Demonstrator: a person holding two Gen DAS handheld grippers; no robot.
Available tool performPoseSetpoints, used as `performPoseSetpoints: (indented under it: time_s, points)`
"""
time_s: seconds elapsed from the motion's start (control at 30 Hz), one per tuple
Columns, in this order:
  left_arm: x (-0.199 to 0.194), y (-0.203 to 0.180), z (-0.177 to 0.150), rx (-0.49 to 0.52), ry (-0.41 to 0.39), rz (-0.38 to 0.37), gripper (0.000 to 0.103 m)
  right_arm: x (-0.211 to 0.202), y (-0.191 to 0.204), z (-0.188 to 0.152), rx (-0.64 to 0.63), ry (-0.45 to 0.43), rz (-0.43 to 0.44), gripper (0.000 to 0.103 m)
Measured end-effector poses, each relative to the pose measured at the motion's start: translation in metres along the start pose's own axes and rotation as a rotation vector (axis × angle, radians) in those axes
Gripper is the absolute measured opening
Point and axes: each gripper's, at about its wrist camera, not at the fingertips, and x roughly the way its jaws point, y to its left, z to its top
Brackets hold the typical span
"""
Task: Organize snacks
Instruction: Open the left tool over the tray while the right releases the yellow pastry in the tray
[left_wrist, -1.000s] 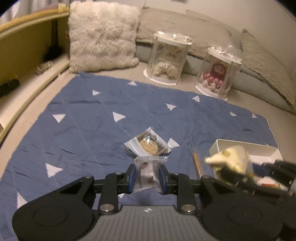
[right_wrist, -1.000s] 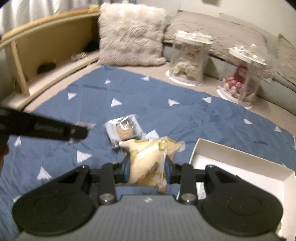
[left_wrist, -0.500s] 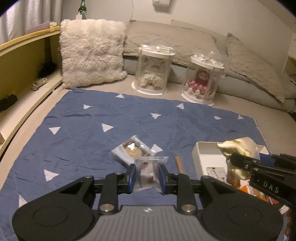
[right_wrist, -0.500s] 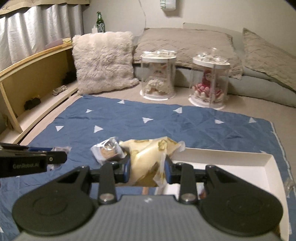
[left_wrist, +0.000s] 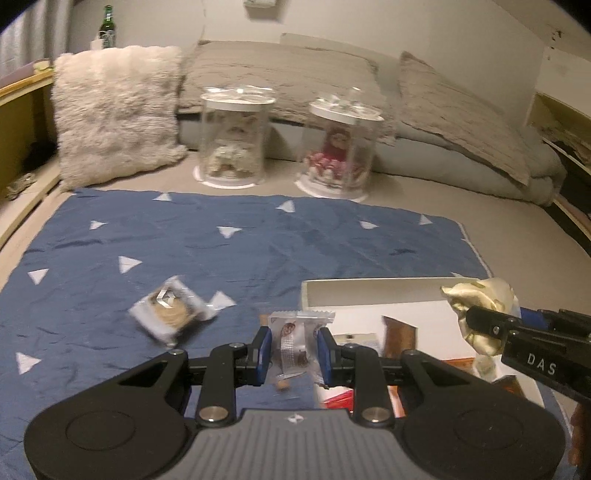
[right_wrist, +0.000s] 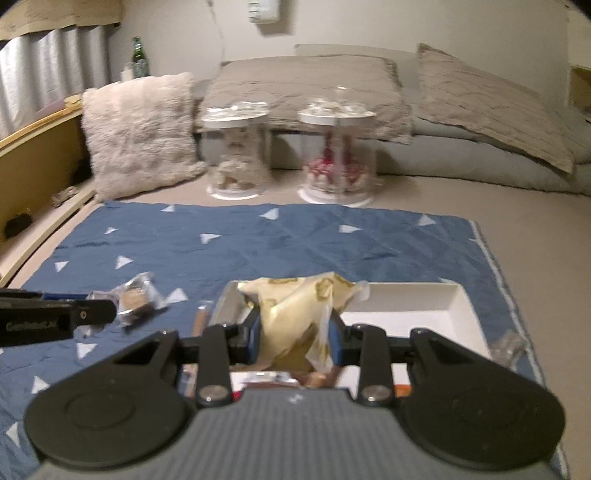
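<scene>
Snacks (left_wrist: 295, 343), apparently wrapped, near jars (left_wrist: 233, 144).

The left black plastic two-finger gripper (left_wrist: 293, 354) has a grey ribbed centre plate with a small white mark, flanked by two round black housings with recessed discs. Black linkage arms, each pinned by a silver screw, run forward to jaws faced with blue pads. The right black plastic two-finger gripper (right_wrist: 295, 334) is built the same way; from the left wrist view its side shows white letters "DAS" and small round screws.
</scene>
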Motion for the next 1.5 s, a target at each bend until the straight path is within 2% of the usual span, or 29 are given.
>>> performPoseSetpoints:
  time_s: [0.43, 0.67, 0.83, 1.1, 1.23, 1.27, 1.33, 1.37, 1.4, 1.5]
  points:
    - [0.040, -0.063, 0.003, 0.015, 0.030, -0.125, 0.029, 0.006, -0.077, -0.010, 0.080, 0.008, -0.099, 0.040]
    - [0.072, -0.092, 0.004, 0.030, 0.052, -0.196, 0.029, 0.028, -0.116, -0.011, 0.141, 0.026, -0.140, 0.040]
    - [0.102, -0.106, 0.003, 0.021, 0.074, -0.229, 0.029, 0.050, -0.136, -0.014, 0.180, 0.046, -0.153, 0.040]
    - [0.154, -0.129, -0.007, 0.003, 0.132, -0.289, 0.029, 0.086, -0.156, -0.016, 0.252, 0.035, -0.126, 0.041]
    - [0.171, -0.132, -0.012, -0.050, 0.146, -0.357, 0.029, 0.101, -0.159, -0.018, 0.262, 0.040, -0.116, 0.041]
    - [0.174, -0.132, -0.013, -0.058, 0.144, -0.366, 0.031, 0.104, -0.160, -0.018, 0.265, 0.042, -0.117, 0.041]
    - [0.179, -0.135, -0.015, -0.055, 0.155, -0.379, 0.048, 0.108, -0.163, -0.019, 0.281, 0.038, -0.122, 0.045]
    - [0.180, -0.136, -0.015, -0.049, 0.161, -0.374, 0.060, 0.109, -0.166, -0.020, 0.296, 0.036, -0.124, 0.051]
    - [0.181, -0.137, -0.015, -0.040, 0.161, -0.366, 0.062, 0.110, -0.168, -0.021, 0.310, 0.040, -0.124, 0.058]
    - [0.181, -0.137, -0.017, -0.024, 0.176, -0.356, 0.062, 0.110, -0.169, -0.022, 0.311, 0.059, -0.135, 0.059]
